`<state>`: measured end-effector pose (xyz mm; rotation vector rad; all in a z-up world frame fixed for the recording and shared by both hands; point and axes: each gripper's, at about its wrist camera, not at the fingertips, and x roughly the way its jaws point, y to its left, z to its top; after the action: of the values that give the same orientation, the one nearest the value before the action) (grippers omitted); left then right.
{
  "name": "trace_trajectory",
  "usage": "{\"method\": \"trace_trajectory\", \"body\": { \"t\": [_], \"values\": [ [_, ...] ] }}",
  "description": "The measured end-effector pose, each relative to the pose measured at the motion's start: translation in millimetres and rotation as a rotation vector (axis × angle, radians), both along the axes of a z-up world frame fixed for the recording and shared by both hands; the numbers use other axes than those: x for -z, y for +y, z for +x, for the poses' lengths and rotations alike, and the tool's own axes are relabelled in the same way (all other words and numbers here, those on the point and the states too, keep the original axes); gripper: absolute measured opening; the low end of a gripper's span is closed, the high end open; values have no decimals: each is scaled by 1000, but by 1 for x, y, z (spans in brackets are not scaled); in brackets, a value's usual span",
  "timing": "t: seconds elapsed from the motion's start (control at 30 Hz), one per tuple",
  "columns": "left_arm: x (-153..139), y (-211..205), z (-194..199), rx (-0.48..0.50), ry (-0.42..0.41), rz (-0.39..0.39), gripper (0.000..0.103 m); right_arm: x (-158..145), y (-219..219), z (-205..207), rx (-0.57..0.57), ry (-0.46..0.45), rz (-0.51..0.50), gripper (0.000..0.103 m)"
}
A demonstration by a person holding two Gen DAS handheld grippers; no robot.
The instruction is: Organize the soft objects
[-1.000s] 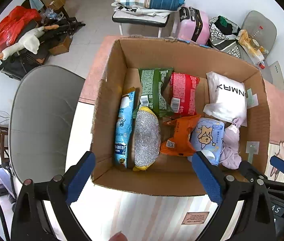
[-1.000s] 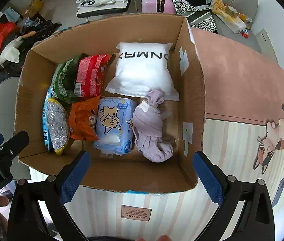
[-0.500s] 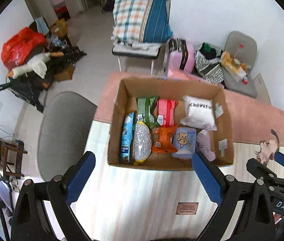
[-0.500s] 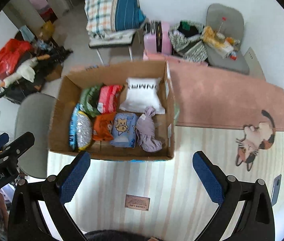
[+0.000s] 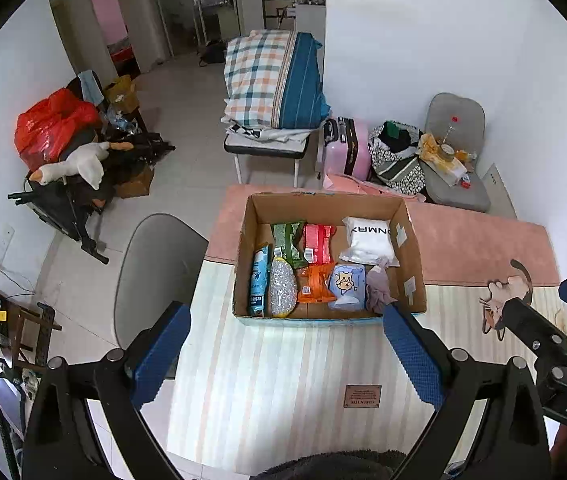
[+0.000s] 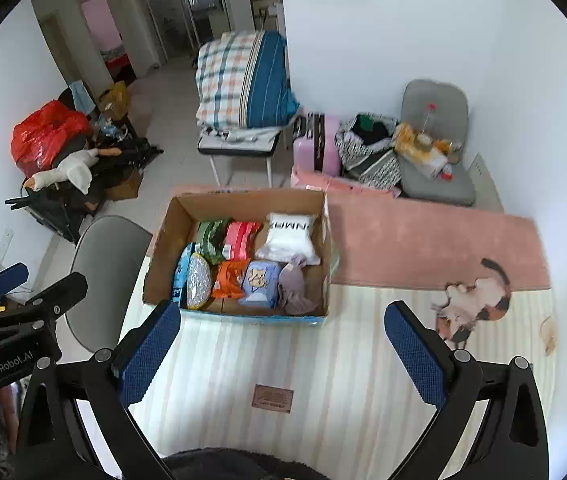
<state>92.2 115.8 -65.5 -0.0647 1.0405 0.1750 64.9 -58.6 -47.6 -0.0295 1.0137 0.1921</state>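
Both my tongs have pulled back high above the box. Left tongs gape, empty; packets inside look light, squashy. Right tongs gape too; I'd pinch the cloth mid-bunch.

Your left gripper: black angular frame, silver screws, blue dimpled fingers. Your right gripper: same black build, blue textured pads. White "GenRobot.AI" and "DAS" lettering on bodies.
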Motion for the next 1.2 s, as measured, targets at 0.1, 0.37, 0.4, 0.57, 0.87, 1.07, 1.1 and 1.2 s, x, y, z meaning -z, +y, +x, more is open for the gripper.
{"method": "trace_trajectory", "body": {
  "t": [0.1,0.37,0.4,0.57,0.87,1.07,1.1,1.2],
  "values": [
    [-9,0,-9,-2,-13,-14,99,-12,0,-13,-13,-10,5,103],
    [-28,1,-24,-17,-59,-12,99,-33,-1,-31,-33,-34,-9,103],
    [-27,1,-24,-19,-60,-12,99,-33,-2,-31,-28,-38,-11,103],
    [-19,1,-21,-21,-53,-12,99,-27,-4,-18,15,-43,-45,103],
    [8,3,-8,-30,-16,-20,103,-1,-4,6,46,-15,-72,103],
    [16,3,-1,-35,5,-21,103,10,-5,14,56,-1,-82,103],
    [17,3,0,-34,6,-20,103,12,-5,15,57,1,-83,103],
    [18,3,0,-27,7,-14,103,14,-6,16,61,3,-85,103]
  ]
}}
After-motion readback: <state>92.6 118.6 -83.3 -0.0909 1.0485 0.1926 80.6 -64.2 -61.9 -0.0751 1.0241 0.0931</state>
